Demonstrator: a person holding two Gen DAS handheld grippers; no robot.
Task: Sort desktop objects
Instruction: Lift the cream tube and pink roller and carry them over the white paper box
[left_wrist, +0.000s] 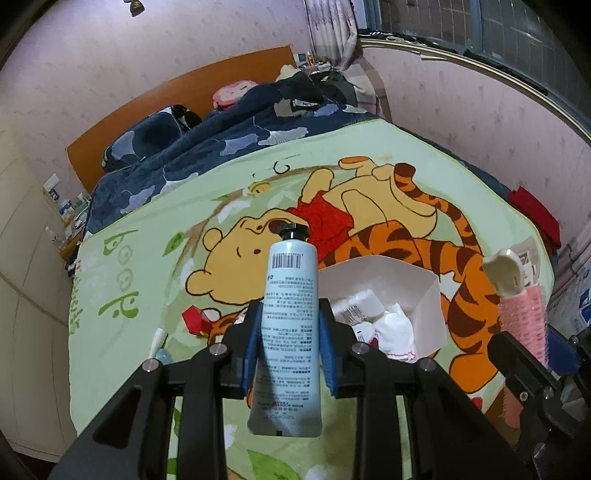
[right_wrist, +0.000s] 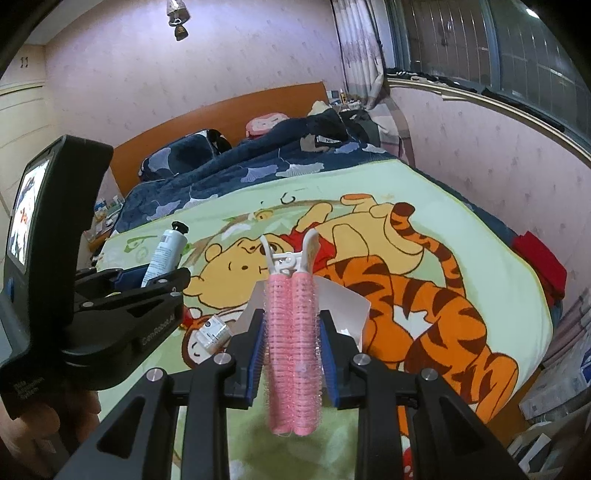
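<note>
Left gripper (left_wrist: 288, 328) clamped a smooth pale-blue tube (left_wrist: 290, 295) at lower centre; right gripper (right_wrist: 291, 332) pinched a bristly pink roller clip (right_wrist: 291, 332).

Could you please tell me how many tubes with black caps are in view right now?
1: the pale blue plastic tube with a black cap, clamped upright in the left gripper above the green cartoon blanket. Others may be hidden inside the white paper box.
</note>
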